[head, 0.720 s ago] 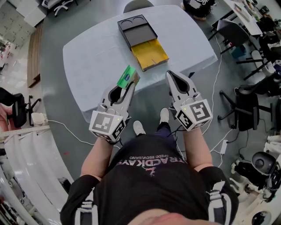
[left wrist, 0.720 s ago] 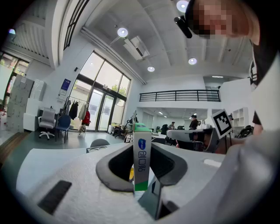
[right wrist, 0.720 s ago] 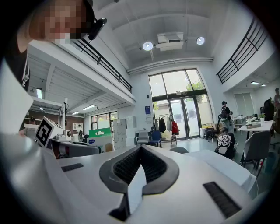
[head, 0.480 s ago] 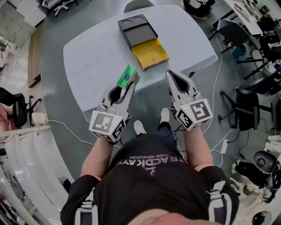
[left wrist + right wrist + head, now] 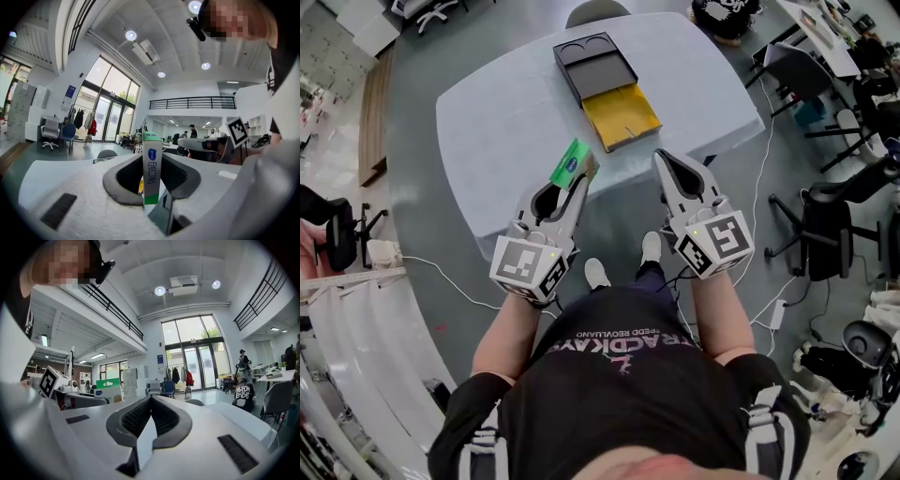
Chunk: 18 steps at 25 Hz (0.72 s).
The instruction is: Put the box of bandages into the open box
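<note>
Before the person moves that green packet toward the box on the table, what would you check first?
1. Grip: ok. The left gripper has its jaws closed on the bandage box.
2. Target open: ok. The open box has its yellow tray pulled out.
3. Room in the tray: ok, it looks empty.
4. Right gripper: ok, shut on nothing and off to the side.
5. Way across the table: ok, nothing in between.
6. Fit of packet in tray: cannot tell.
</note>
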Each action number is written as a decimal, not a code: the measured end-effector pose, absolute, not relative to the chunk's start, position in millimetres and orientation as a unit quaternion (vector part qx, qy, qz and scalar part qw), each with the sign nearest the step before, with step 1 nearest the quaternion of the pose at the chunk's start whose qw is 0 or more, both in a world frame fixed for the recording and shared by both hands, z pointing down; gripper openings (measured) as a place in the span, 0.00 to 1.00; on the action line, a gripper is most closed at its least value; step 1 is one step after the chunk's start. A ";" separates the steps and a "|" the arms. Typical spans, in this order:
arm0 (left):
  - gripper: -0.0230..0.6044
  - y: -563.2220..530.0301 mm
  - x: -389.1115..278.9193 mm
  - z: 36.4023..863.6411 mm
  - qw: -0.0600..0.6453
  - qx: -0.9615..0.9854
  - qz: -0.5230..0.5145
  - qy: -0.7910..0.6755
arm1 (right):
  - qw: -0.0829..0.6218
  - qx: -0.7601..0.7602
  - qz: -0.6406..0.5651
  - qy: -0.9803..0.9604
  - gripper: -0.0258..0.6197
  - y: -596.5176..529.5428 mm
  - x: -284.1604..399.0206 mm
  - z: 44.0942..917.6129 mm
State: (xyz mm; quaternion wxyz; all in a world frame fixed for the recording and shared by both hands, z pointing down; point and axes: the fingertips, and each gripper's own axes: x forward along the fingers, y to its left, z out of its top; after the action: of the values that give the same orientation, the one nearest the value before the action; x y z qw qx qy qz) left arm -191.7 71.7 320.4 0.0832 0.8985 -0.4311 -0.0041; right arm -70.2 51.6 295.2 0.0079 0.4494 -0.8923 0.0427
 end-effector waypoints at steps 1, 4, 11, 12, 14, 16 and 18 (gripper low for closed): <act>0.20 71.8 -191.5 320.0 0.083 0.899 -0.004 -0.431 | 0.008 0.450 0.042 -0.892 0.06 51.7 -69.9 294.8; 0.20 72.0 -191.0 319.2 0.082 0.899 -0.005 -0.431 | 0.008 0.449 0.040 -0.893 0.06 51.5 -69.5 293.3; 0.20 58.3 -176.8 320.0 0.087 0.893 -0.003 -0.442 | 0.007 0.440 0.040 -0.897 0.06 31.7 -55.0 292.3; 0.20 56.3 -174.2 319.9 0.088 0.891 -0.002 -0.445 | 0.006 0.438 0.040 -0.898 0.06 28.4 -52.3 291.8; 0.20 51.0 -167.5 318.9 0.088 0.888 -0.003 -0.451 | 0.005 0.433 0.041 -0.900 0.06 21.1 -45.5 290.7; 0.20 44.2 -159.5 317.7 0.086 0.887 -0.002 -0.454 | 0.004 0.429 0.043 -0.902 0.06 12.6 -37.7 290.2; 0.20 37.2 -151.5 317.2 0.086 0.885 -0.001 -0.459 | 0.004 0.425 0.044 -0.904 0.06 4.2 -29.8 289.9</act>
State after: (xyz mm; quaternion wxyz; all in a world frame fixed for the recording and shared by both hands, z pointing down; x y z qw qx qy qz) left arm -151.5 37.2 317.2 0.0856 0.8845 -0.4585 -0.0006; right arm -29.8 4.2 289.9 0.0044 0.4246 -0.9043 0.0437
